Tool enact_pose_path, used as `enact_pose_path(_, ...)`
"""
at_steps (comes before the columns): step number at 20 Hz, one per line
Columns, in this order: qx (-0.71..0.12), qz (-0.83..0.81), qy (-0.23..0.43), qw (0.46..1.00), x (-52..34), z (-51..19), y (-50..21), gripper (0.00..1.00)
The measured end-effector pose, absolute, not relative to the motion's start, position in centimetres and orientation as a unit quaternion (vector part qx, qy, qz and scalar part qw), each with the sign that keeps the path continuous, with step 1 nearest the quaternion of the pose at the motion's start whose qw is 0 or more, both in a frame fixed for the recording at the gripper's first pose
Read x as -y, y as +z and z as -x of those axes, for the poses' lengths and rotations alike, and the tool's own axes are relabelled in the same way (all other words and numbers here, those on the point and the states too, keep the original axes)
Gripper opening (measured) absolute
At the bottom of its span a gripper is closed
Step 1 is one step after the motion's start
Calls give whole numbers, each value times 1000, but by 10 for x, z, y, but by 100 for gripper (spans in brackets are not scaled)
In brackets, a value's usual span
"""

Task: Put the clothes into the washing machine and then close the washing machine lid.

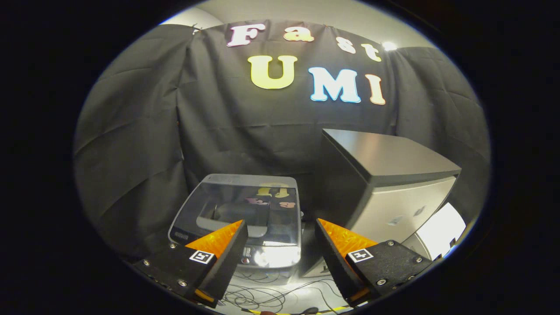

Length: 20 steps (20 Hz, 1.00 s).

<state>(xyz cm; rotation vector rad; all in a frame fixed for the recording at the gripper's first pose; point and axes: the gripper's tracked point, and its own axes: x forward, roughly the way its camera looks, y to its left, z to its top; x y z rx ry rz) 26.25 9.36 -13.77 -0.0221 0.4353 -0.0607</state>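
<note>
- Gripper (pixel 280 232) hangs in the air with its two fingers spread wide apart and nothing between them; it grasps nothing.
- Just ahead of the fingers and lower down stands the washing machine (pixel 238 218), a small top-loading one, nearer the left finger.
- Its see-through lid (pixel 245 201) appears to lie flat over the top, so it looks closed; the glare makes this hard to confirm.
- I can make out no clothes near the fingers, and whether any lie inside the tub is unclear.
- Judging by this, either the task is finished or loading has not begun.
- Lid's long axis runs away from the fingers toward the wall.
- Beyond the right finger stands a grey cabinet (pixel 393 183); cables (pixel 271 295) lie below the fingers.
</note>
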Motion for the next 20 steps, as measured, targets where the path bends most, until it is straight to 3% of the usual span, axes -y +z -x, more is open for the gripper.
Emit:
enact_pose_path(8,-152,16,11,988,-35,-128,-93,95)
enact_pose_path(20,-109,18,-10,994,-4,17,-61,95)
